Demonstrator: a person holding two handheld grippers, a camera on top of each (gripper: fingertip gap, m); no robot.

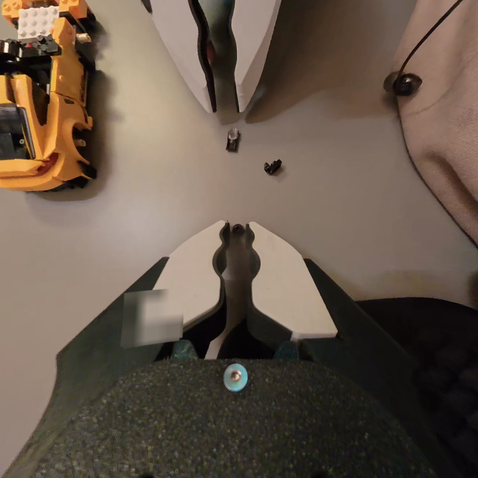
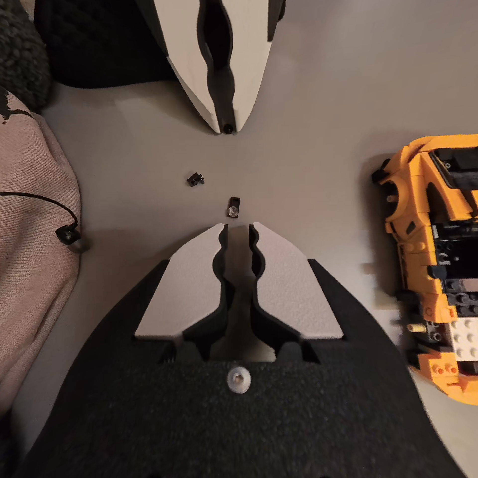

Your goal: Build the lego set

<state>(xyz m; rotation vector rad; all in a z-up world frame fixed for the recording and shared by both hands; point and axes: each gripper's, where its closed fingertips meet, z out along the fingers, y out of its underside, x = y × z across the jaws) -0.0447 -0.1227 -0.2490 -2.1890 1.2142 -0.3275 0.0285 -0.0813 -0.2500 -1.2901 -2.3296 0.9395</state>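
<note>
My left gripper [image 1: 237,224] is shut on a small black round piece [image 1: 236,229], held just above the grey table [image 1: 155,181]; it also shows at the top of the right wrist view [image 2: 227,128]. My right gripper [image 2: 238,225] is open and empty, its tips just short of a small black plate with a clear round stud [image 2: 234,208], which also shows in the left wrist view [image 1: 233,141]. A small black clip piece [image 2: 195,179] lies loose beside it [image 1: 273,167]. The partly built orange car [image 1: 44,103] lies on the table's side [image 2: 434,271].
A beige cloth bag [image 1: 445,116] with a black drawstring and toggle [image 1: 403,84] lies at the table's edge, also in the right wrist view [image 2: 31,207]. Dark fabric [image 2: 103,38] lies behind the left gripper.
</note>
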